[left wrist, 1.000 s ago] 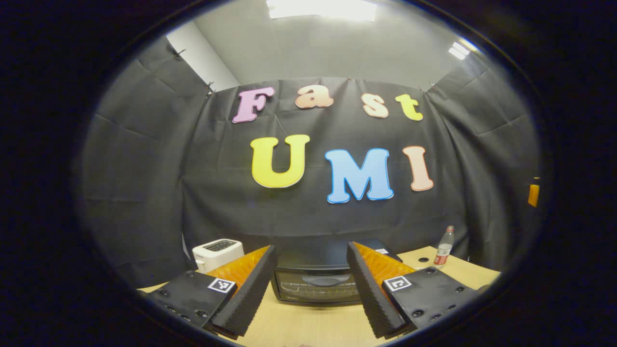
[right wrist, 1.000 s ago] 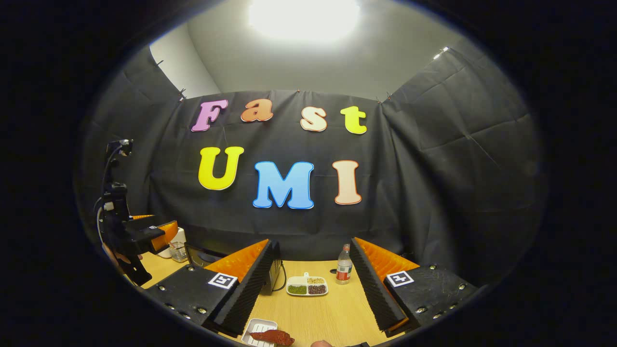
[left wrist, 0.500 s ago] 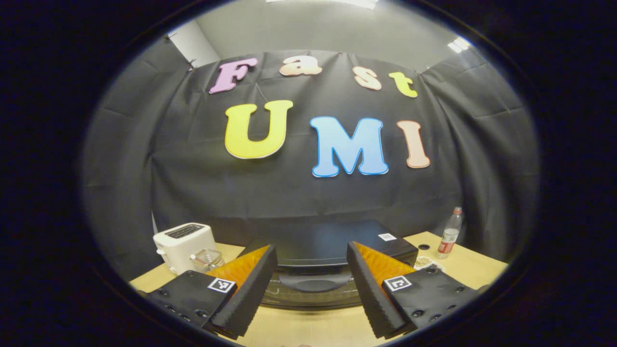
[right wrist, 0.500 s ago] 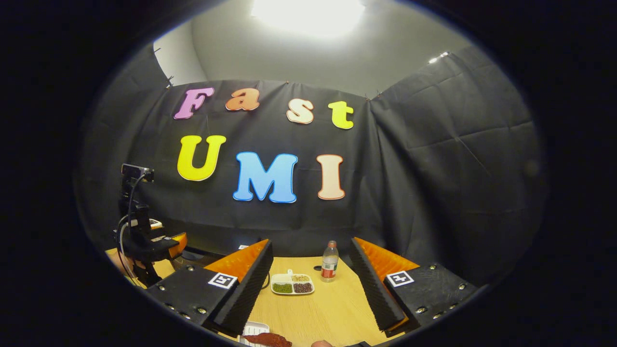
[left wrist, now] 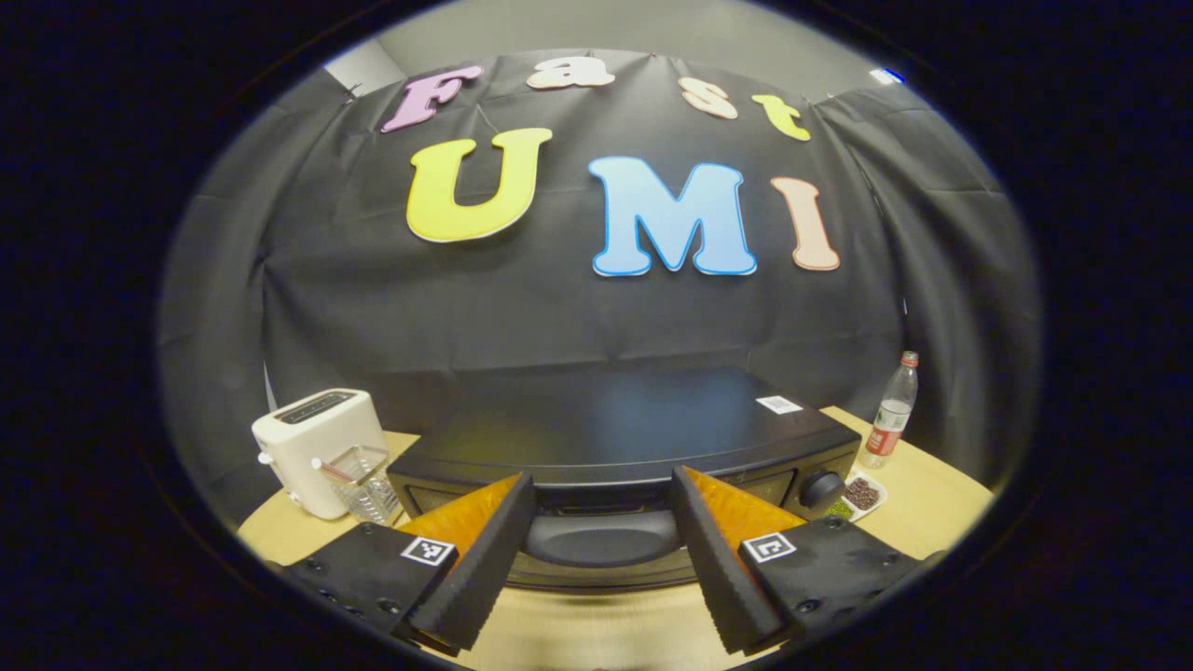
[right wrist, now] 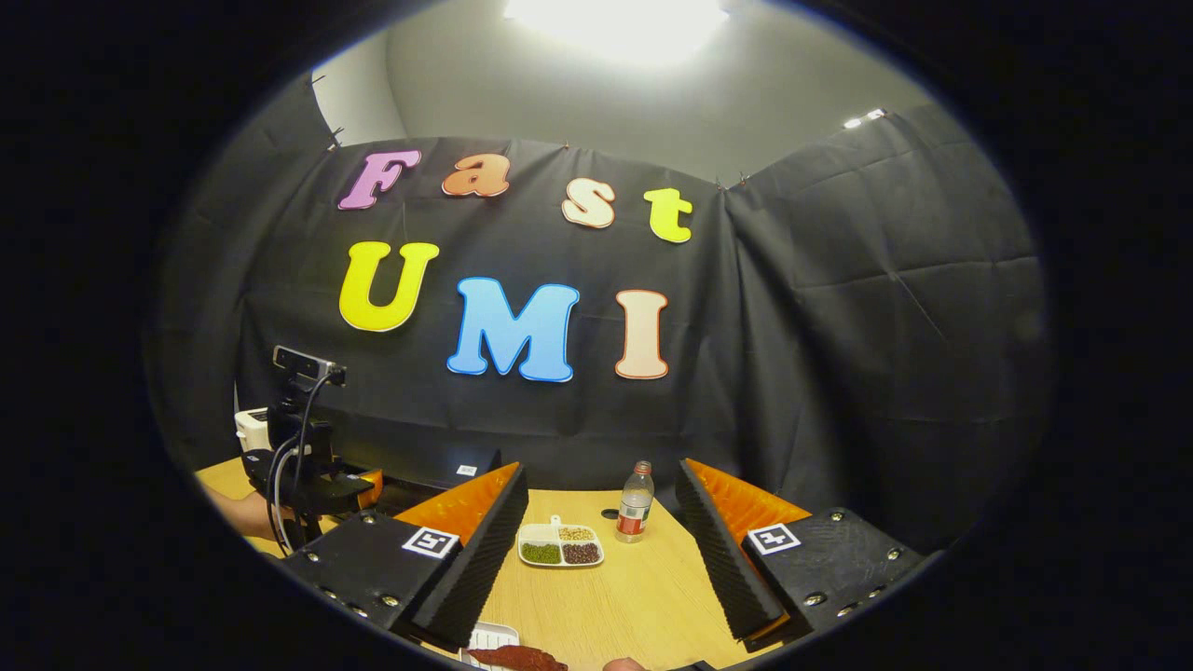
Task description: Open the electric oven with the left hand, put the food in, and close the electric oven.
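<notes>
Two grippers, both with fingers spread wide and holding nothing. Left gripper (left wrist: pixel 604 550) hangs low over the light wooden tabletop (left wrist: pixel 596 634), right up at the front of the black electric oven (left wrist: pixel 624 443); oven door is closed, and its dark curved door handle (left wrist: pixel 601 539) sits in the gap between the two fingers, not pinched. Cannot tell if either finger touches the handle. Round black knob (left wrist: pixel 820 486) on the oven's right front panel, small white sticker (left wrist: pixel 779 404) on the oven top toward the far right. White toaster (left wrist: pixel 319 449) stands left of the oven, clear glass cup (left wrist: pixel 363 483) just beside it on the near side. Clear plastic bottle with red label (left wrist: pixel 890 415) stands far right, and the white divided dish with beans and grains (left wrist: pixel 856 494) is near the oven's right corner.

In the right gripper view, right gripper (right wrist: pixel 601 545) is well off to the right of the oven, over bare tabletop, fingers released. Between and beyond its fingers: divided dish (right wrist: pixel 560 546) and bottle (right wrist: pixel 635 503), just beside each other. The food, a dark red-brown strip (right wrist: pixel 517 657), lies on a small white tray (right wrist: pixel 489 637) at the near edge, close under the right gripper, untouched. Left gripper (right wrist: pixel 363 486) shows far left, up against the oven (right wrist: pixel 419 458), with a hand (right wrist: pixel 247 514) behind it and a small camera on a stalk (right wrist: pixel 303 362) above.
</notes>
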{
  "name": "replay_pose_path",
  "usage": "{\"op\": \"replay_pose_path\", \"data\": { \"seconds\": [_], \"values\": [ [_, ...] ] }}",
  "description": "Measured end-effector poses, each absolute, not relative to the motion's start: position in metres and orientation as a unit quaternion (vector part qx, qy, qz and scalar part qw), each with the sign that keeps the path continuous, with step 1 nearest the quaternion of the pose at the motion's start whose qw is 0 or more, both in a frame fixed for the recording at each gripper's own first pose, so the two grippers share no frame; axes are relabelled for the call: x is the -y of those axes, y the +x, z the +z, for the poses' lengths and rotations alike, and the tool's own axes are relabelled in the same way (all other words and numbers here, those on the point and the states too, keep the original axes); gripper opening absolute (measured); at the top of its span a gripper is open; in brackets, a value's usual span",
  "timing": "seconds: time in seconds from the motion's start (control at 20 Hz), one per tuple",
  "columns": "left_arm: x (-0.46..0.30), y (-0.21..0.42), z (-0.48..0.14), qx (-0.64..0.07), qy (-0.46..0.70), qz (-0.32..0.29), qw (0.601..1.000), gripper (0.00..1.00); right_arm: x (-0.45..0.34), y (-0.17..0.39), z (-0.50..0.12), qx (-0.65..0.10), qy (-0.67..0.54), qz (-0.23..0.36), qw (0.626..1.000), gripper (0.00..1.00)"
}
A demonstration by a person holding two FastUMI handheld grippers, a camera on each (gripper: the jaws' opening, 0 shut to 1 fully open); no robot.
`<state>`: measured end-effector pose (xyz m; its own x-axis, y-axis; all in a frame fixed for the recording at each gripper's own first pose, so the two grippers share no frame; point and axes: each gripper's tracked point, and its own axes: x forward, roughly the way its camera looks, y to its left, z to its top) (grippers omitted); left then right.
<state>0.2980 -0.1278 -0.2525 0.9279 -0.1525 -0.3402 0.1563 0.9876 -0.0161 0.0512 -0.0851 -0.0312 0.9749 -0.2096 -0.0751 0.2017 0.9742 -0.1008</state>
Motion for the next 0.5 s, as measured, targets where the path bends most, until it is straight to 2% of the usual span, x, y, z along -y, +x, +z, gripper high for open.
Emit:
{"op": "replay_pose_path", "data": {
  "seconds": [0.15, 0.2, 0.35, 0.5],
  "values": [
    [0.127, 0.297, -0.25, -0.171, 0.004, -0.077, 0.982, 0.95, 0.081, 0.053, -0.032, -0.045, -0.048, -0.097, 0.993, 0.97],
    [0.126, 0.295, -0.25, -0.169, 0.001, -0.076, 0.983, 0.98, 0.08, 0.053, -0.034, -0.046, -0.047, -0.095, 0.993, 0.97],
    [0.126, 0.284, -0.251, -0.166, 0.002, -0.077, 0.983, 0.94, 0.081, 0.054, -0.035, -0.048, -0.043, -0.09, 0.994, 0.97],
    [0.125, 0.266, -0.253, -0.166, 0.003, -0.077, 0.983, 0.97, 0.083, 0.052, -0.037, -0.049, -0.038, -0.086, 0.994, 0.97]
  ]
}}
